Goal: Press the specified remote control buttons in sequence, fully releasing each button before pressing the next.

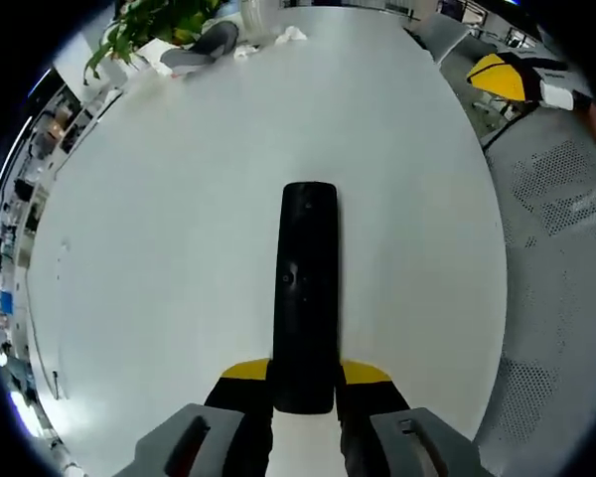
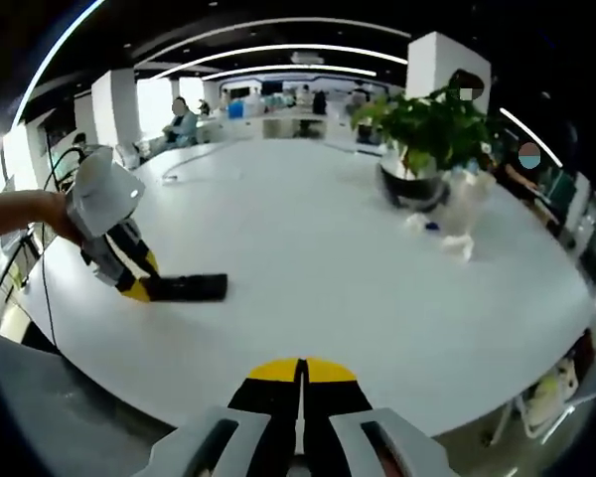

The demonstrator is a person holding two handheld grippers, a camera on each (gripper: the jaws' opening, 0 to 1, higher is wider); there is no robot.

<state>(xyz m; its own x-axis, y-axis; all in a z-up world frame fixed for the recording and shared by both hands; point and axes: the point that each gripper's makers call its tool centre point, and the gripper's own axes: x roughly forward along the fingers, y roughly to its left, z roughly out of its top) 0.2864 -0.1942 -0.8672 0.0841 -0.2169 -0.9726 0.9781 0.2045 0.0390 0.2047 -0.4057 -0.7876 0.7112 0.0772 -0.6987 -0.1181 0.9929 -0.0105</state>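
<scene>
A long black remote control (image 1: 306, 293) lies along the middle of the left gripper view, its near end clamped between the yellow-tipped jaws of my left gripper (image 1: 305, 383). In the right gripper view the same remote (image 2: 187, 287) sticks out flat over the white table (image 2: 358, 268), held by the left gripper (image 2: 139, 288) in a person's hand at the left edge. My right gripper (image 2: 300, 383) is low at the table's near edge, its jaws pressed together with nothing between them, well apart from the remote.
A potted green plant (image 2: 422, 139) stands far across the table with crumpled white paper (image 2: 457, 243) beside it. A grey object (image 1: 204, 45) lies near the plant. Chairs (image 1: 521, 79) stand off the table's side. People sit in the distance.
</scene>
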